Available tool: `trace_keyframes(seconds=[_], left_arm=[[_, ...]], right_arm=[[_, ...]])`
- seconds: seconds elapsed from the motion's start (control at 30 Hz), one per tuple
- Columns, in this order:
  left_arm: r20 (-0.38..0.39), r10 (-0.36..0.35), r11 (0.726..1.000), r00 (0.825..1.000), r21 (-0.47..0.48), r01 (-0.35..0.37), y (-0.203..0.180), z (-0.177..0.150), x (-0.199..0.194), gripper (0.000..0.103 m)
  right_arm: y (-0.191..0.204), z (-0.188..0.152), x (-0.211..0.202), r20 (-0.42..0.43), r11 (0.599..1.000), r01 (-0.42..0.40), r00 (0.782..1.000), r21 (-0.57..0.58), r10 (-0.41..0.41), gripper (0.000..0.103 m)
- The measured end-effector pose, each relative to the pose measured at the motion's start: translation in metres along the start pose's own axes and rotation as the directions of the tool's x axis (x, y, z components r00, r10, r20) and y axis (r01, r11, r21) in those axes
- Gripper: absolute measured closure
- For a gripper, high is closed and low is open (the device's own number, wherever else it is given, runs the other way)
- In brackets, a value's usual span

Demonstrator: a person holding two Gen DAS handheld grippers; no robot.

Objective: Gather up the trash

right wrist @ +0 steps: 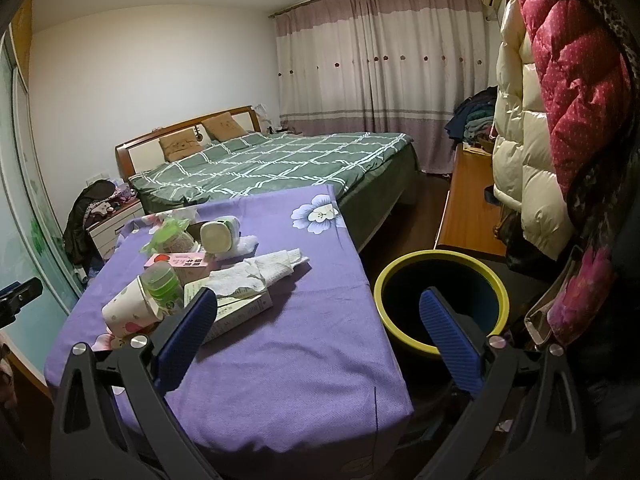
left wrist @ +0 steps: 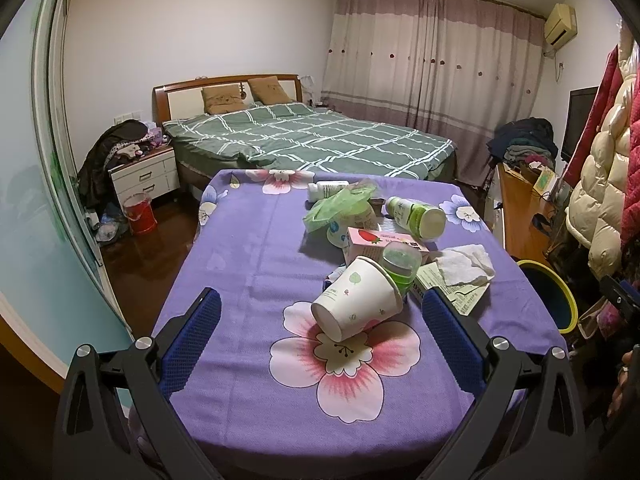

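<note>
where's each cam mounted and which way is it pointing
Left wrist: on the open left gripper, facing across the purple table at the tipped paper cup; a hand shows at right.
Right wrist: on the open right gripper, facing the table's right edge and the yellow-rimmed bin; no hand shows.
Shared: cup, crumpled tissue, bin, bed.

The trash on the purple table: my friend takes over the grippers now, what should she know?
Left gripper: open, empty, aimed at the tipped paper cup.
Right gripper: open, empty, between the table edge and the yellow-rimmed bin.
On the tablecloth: cup, green bottle, strawberry carton, crumpled tissue, green plastic bag, flat box.
Done: nothing visible in the bin.
Left: everything.
</note>
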State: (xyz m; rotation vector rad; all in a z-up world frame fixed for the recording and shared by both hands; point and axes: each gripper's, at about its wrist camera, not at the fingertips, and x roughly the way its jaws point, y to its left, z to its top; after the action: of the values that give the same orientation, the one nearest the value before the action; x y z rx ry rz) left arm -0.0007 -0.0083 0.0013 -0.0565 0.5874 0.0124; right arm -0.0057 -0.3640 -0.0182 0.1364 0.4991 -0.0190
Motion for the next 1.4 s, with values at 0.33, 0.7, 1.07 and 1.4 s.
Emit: trace_keyframes(seconds=[0.33,0.7,1.07,1.4], left_arm=[[-0.002,-0.002,1.000,1.000,0.003,0.002,-0.0008,-0.0015,0.0017,0.004],[-0.003,0.001,1.000,1.000,0.001,-0.001,-0.0011,-0.0015,0.0019,0.004],[-0.007,0.001,1.000,1.000,0.001,-0.001,-0.0038,-0.0057,0.0057,0.004],[-0.008,0.002,1.000,1.000,0.003,-0.002,-0.0039,-0.0039,0.0062,0.004]], right_arm=[[-0.0001,0.0002,0.0003,0.000,1.000,-0.001,1.000,0.000,0.001,0.006],[-0.0009,-0.0025,0.0028,-0.005,1.000,0.002,1.000,0.002,-0.002,0.006],[0.0005,-0.0049,0.0053,-0.011,1.000,0.002,1.000,0.002,-0.001,0.006],[0.0016,-0.0042,0.0062,-0.014,1.000,-0.001,1.000,0.004,0.001,0.006]])
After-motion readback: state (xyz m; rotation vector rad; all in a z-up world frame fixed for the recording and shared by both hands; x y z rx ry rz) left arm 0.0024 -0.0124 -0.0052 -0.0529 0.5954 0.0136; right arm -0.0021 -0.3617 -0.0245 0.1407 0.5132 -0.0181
